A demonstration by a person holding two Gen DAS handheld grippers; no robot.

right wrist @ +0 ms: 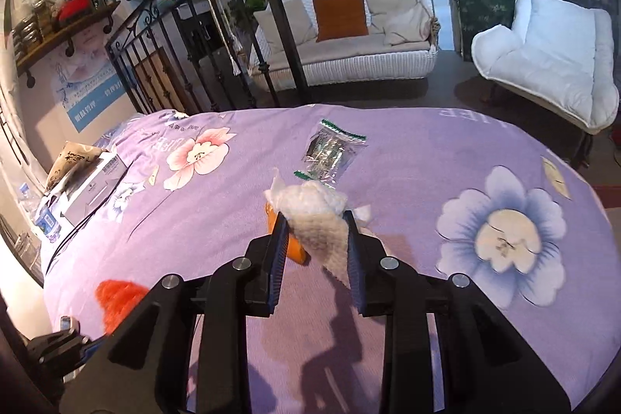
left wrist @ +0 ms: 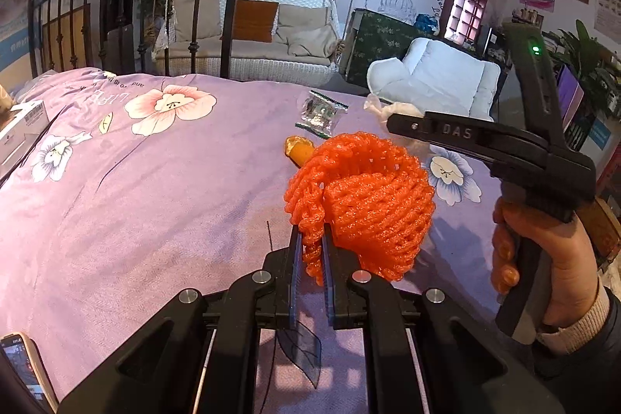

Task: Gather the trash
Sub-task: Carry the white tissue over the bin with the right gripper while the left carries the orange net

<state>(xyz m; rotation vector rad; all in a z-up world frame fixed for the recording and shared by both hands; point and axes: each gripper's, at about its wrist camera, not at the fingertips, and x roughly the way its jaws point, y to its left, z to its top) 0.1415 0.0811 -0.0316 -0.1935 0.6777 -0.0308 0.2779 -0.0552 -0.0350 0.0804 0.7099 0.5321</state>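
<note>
Nearest in the left wrist view, the left gripper (left wrist: 310, 239) is seen clenched on a strand of the orange foam fruit net (left wrist: 361, 196), which bulges above the fingers over the purple floral bedspread (left wrist: 155, 200). The net is judged very light, soft and springy; a pinched fold at its edge serves well, since the open mesh would collapse if squeezed across its body.

In the right wrist view, a crumpled white tissue (right wrist: 322, 220) sits between the fingers of the right gripper (right wrist: 316, 220). The fingers stand partly apart with the paper against the right one; whether it is firmly gripped cannot be told. It is judged featherlight, limp and easily torn.

Just beyond lies a piece of orange peel (right wrist: 295, 251), thin but stiffer, best taken across its edge. Farther off rests a clear plastic wrapper (right wrist: 330, 150), likely slippery, to be pinched at its sealed end.

Only the left view shows the person's hand (left wrist: 543, 258) on the right gripper's handle; only the right view shows the boxes (right wrist: 93, 177) at the bed's far edge clearly.
</note>
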